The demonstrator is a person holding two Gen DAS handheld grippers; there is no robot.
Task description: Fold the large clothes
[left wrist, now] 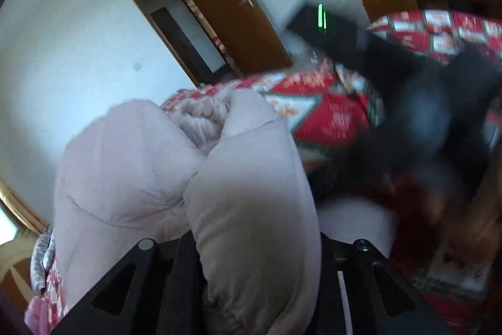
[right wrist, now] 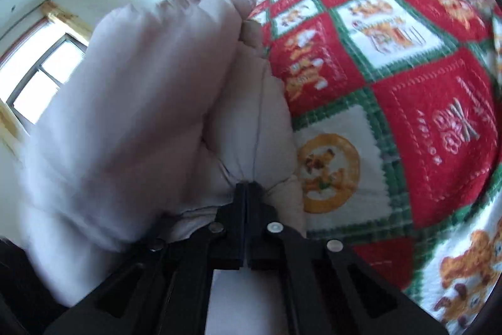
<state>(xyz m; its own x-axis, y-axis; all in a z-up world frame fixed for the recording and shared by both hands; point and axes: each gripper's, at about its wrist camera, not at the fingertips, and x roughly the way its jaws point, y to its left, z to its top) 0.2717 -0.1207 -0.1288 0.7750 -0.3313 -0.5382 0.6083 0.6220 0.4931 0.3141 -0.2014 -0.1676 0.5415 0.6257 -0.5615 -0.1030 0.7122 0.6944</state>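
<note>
- Right tool (right wrist: 246, 187), at the lower middle of the right wrist view, has its two black fingers pressed together on a pinch of a pale grey-lilac padded coat (right wrist: 150, 102).
- From that pinch the coat rises and spreads into the left half of the frame, thick and quilted, with a stitched seam running up from the fingertips.
- Left tool (left wrist: 251, 244) sits at the bottom of the left wrist view. A fat roll of the same coat (left wrist: 244, 203) lies between its fingers, which stand well apart. The roll hides the fingertips, so whether they actually squeeze the cloth cannot be told.
- A bed covered by a red, green and white patchwork quilt (right wrist: 392, 90) fills the right side of the right view, just beside and beneath the coat.
- In the left view the right tool (left wrist: 326, 33) shows as a dark blur with a green light in the upper right, above the quilt (left wrist: 329, 115).
- A brown door (left wrist: 232, 11) stands open in the upper middle of the left view; a window (right wrist: 40, 74) is at the left edge of the right view.
- My reading: the coat's long axis runs away from both tools, up the frame, with the open bed to its right, so any fold would likely swing that way.
</note>
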